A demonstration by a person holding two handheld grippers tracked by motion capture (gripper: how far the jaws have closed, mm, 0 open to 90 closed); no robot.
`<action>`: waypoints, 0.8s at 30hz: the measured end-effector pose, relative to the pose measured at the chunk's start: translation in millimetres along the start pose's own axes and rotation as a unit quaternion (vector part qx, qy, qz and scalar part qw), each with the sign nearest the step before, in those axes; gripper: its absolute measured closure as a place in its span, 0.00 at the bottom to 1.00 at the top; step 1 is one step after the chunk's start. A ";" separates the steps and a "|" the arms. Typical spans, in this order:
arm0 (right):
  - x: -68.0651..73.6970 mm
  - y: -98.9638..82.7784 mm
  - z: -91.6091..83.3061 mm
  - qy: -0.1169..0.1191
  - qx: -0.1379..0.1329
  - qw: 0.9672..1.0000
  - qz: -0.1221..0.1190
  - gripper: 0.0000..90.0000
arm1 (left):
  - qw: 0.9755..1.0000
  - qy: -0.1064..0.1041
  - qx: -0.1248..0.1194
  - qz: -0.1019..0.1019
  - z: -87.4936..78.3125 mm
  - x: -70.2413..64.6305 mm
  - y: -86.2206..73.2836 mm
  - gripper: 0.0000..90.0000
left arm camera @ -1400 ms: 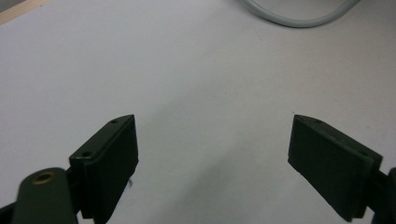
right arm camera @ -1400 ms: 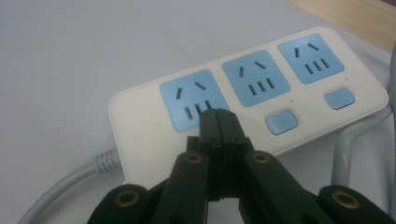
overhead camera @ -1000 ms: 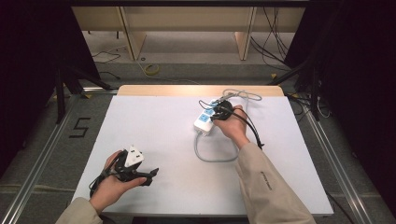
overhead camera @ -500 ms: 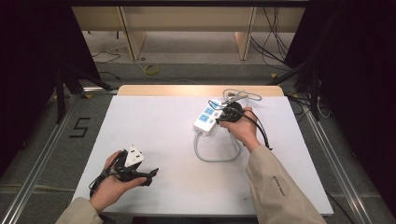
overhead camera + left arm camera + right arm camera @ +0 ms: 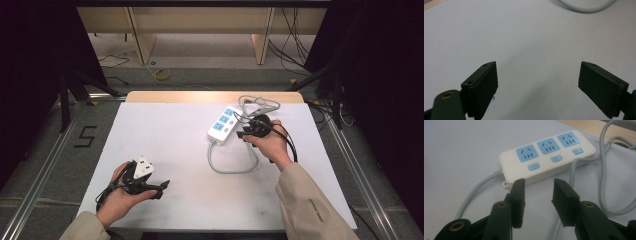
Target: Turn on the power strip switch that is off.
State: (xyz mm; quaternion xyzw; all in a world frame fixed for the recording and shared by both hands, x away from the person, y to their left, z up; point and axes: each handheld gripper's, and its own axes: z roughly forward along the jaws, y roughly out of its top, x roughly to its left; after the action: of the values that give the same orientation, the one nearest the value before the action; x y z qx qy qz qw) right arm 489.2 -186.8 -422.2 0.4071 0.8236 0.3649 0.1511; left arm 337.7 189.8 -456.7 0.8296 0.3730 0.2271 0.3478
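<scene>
Leftmost, well apart from the power strip (image 5: 224, 125) and toward the table's (image 5: 165, 125) near left corner, the left gripper (image 5: 157, 187) rests low in the person's hand, jaws spread wide over bare white surface; its own view shows nothing between them, only a loop of grey cord (image 5: 584, 7) farther off. Moving right, the power strip lies flat near the table's far edge, three blue sockets up, its grey cord curling toward the person and back. Just right of the strip, the right gripper (image 5: 243, 134) sits close against its long side; in the right gripper view the jaws stand partly spread, empty, tips just short of the strip's casing (image 5: 549, 157) below the switches. Judgement: the step in hand is the approach to grasp the strip; the next move calls for widening the jaws enough to straddle the casing, or shifting to the cord, before closing. Against half a second ago, the right gripper has eased slightly nearer the strip; the left has stayed put.
</scene>
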 end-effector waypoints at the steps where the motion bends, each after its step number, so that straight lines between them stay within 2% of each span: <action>1: 0.2 -1.8 -2.8 0.001 -0.001 1.000 -0.001 0.68 | 1.000 0.000 0.001 0.000 -0.1 0.1 0.0 0.18; 5: 1.5 -10.0 -16.8 0.003 -0.007 1.000 -0.003 0.66 | 1.000 0.000 0.001 -0.001 0.2 0.1 0.1 0.18; 10: 1.6 -16.2 -27.6 0.005 -0.013 1.000 0.000 0.65 | 1.000 0.001 0.002 -0.001 0.3 0.1 0.0 0.18; 24: 5.8 -47.3 -58.8 0.011 -0.026 1.000 0.006 0.62 | 1.000 0.002 0.003 -0.002 0.4 0.0 0.1 0.18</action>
State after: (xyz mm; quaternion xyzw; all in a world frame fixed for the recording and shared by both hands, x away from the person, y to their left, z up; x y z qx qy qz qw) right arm 427.0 -229.4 -415.8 0.4035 0.8129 0.3920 0.1504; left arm 338.0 189.6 -456.8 0.8295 0.3760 0.2273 0.3449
